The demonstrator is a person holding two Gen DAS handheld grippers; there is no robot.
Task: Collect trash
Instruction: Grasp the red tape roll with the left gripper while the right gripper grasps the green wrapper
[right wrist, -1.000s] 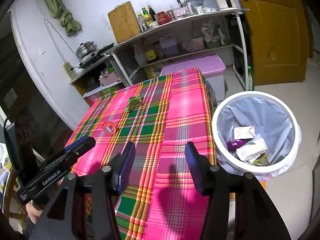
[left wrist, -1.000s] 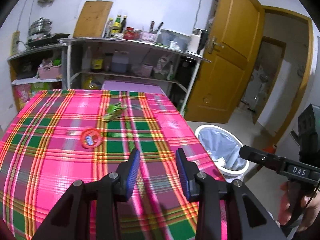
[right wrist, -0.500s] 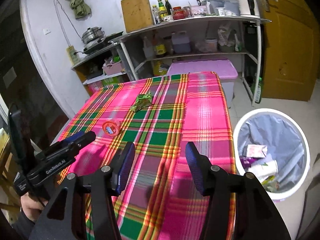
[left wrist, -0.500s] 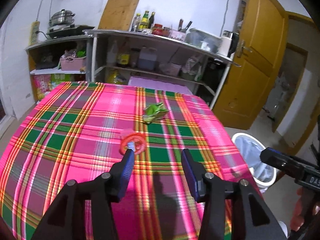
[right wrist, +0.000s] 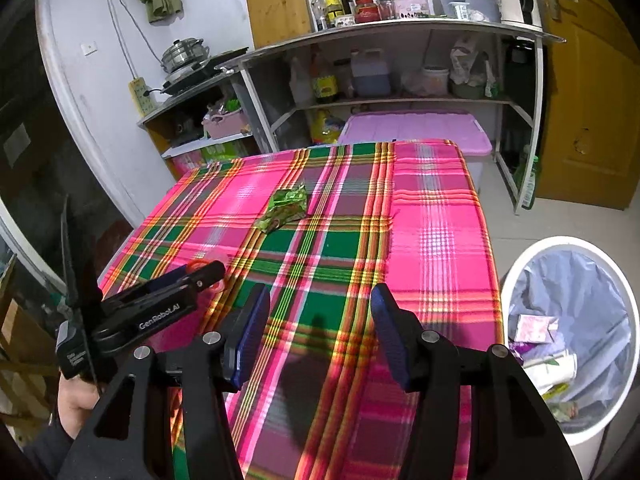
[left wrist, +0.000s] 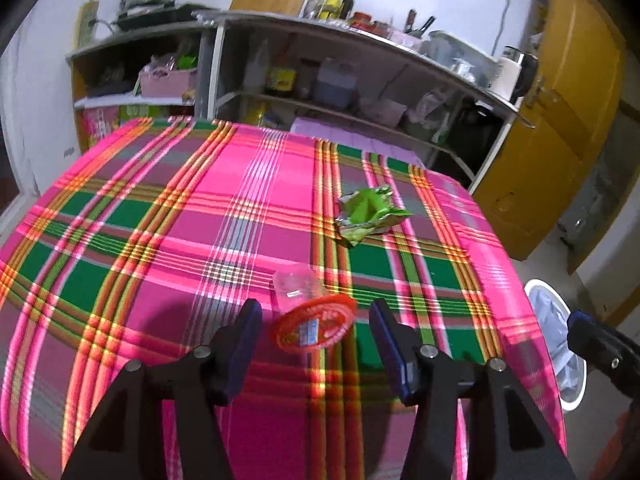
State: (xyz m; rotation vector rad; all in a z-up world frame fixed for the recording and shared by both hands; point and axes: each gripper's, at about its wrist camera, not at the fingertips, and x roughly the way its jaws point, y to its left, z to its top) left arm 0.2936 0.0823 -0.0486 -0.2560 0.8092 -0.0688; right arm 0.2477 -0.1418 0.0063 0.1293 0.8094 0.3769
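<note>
On plaid tablecloth (left wrist: 168,216): red-lidded cup (left wrist: 314,326) between wide left gripper (left wrist: 316,338) fingers; right gripper (right wrist: 318,330) fingers wide, empty.

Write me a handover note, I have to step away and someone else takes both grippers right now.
Left gripper: open, low over the table, fingers on either side of the red-lidded cup, not closed on it.
Right gripper: open, empty, over the near part of the tablecloth.
Green wrapper: lying farther back on the cloth, untouched.
Bin: on the floor to the right of the table, already holding some wrappers and paper.
Done: some trash binned.
Left: close on the cup, drop it in the bin, then fetch the wrapper.
</note>
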